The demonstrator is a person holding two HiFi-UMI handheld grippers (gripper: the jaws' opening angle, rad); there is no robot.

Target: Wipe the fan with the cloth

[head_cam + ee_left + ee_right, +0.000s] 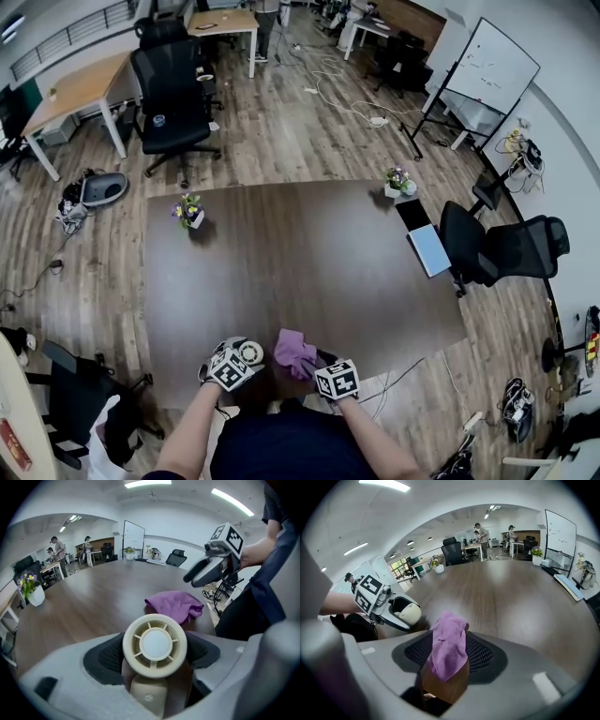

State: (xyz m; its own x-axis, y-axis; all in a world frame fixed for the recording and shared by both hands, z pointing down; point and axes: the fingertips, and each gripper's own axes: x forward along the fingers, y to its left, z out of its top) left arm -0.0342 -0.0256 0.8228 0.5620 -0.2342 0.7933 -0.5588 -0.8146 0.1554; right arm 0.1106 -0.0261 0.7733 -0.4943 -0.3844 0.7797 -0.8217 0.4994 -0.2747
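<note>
Left gripper view: fan is small, cream, hand-held type. Its round grille faces straight back at this camera, with the white hub centred. The long axis runs from the round head down through the handle, which drops toward the gripper body at the bottom of the frame. The left gripper is clamped on it, with the dark pads pressing the head from either side. In the head view the grille faces upward, at the near edge of the table, close to the person's body. Contact with the tabletop not determinable. Purple cloth lies crumpled on the table just beside the fan, on its right, apart from it. The right gripper hangs above the cloth, jaws wide apart and holding nothing. In its own view the cloth shows through the gap, and from the left gripper view its tips stand clear of the fabric. Further out on the dark tabletop are a flower pot at the far left corner and a second pot at the far right. A pale blue laptop lies at the right edge. Black office chairs stand beyond.
</note>
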